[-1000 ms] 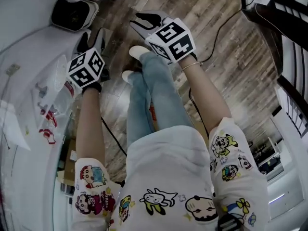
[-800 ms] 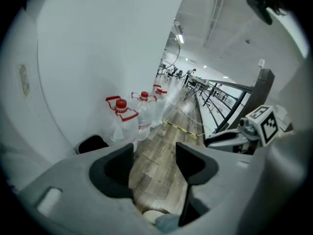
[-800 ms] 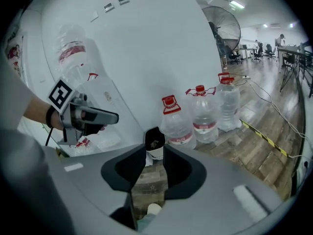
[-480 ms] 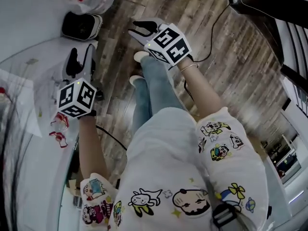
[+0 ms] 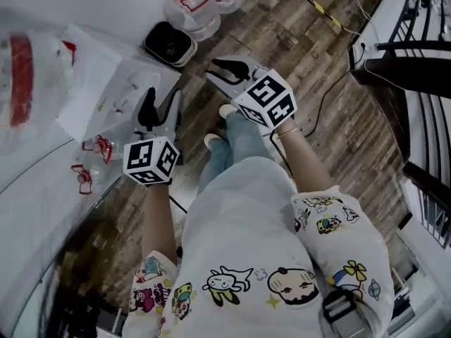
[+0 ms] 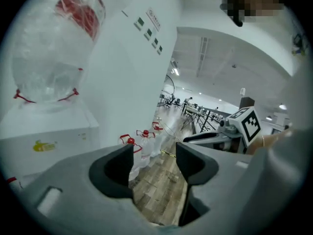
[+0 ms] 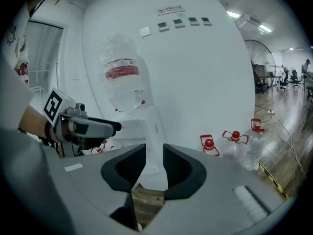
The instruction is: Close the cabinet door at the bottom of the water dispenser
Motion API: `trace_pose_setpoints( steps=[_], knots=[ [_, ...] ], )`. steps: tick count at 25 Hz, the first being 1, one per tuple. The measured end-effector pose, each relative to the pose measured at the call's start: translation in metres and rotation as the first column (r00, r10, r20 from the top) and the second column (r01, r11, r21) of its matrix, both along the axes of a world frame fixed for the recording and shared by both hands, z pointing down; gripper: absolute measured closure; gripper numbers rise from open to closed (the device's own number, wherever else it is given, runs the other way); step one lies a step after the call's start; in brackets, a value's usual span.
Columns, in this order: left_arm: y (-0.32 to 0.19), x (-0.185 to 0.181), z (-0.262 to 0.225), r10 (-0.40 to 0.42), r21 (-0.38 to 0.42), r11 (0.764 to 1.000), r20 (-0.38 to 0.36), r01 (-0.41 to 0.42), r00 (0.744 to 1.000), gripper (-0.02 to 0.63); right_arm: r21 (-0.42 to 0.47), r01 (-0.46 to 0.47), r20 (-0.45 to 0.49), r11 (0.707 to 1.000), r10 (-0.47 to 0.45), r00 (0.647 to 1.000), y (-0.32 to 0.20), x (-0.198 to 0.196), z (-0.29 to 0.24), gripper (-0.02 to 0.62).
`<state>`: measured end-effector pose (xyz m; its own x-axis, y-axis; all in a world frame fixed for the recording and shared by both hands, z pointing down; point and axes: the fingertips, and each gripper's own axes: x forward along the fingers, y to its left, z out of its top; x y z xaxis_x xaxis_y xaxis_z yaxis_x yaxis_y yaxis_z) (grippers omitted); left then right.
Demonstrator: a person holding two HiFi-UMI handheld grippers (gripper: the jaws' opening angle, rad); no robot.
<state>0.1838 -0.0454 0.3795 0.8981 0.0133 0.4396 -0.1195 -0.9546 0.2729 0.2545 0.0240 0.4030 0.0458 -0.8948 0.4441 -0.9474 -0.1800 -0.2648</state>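
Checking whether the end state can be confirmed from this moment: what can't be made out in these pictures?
- Cabinet door: shown in no view. In the right gripper view the right gripper covers the bottom of the water dispenser; the head view looks down onto its top.
- Wall signs: too small to read, right gripper view.
- Bottle: smeared by blur at the head view's left edge.

Three floor bottles (image 7: 235,143), one dispenser (image 7: 153,131)
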Motion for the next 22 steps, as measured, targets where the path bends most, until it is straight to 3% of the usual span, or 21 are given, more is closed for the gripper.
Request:
trace_pose_setpoints(
  steps=[4,8,15,22],
  knots=[
    [-0.019,-0.038,-0.039,-0.143,0.001,0.99,-0.097,0.144,0.985,0.336,0.065,0.125,-0.052,0.99,-0.122,0.991,-0.032,-0.031,-0.053,0.474],
    [-0.037,-0.09,-0.074,-0.204,0.019,0.978,-0.158,0.209,0.966,0.336,0.1,0.167,-0.07,0.981,-0.16,0.985,-0.049,-0.078,-0.089,0.476],
    [-0.069,-0.199,-0.116,-0.407,0.04,0.9,-0.271,0.433,0.872,0.336,0.141,0.349,-0.126,0.926,-0.333,0.935,-0.084,-0.162,-0.132,0.48],
    [-0.068,-0.279,-0.112,-0.525,0.059,0.829,-0.258,0.556,0.811,0.352,0.17,0.458,-0.13,0.872,-0.441,0.888,-0.089,-0.227,-0.149,0.496]
  ],
)
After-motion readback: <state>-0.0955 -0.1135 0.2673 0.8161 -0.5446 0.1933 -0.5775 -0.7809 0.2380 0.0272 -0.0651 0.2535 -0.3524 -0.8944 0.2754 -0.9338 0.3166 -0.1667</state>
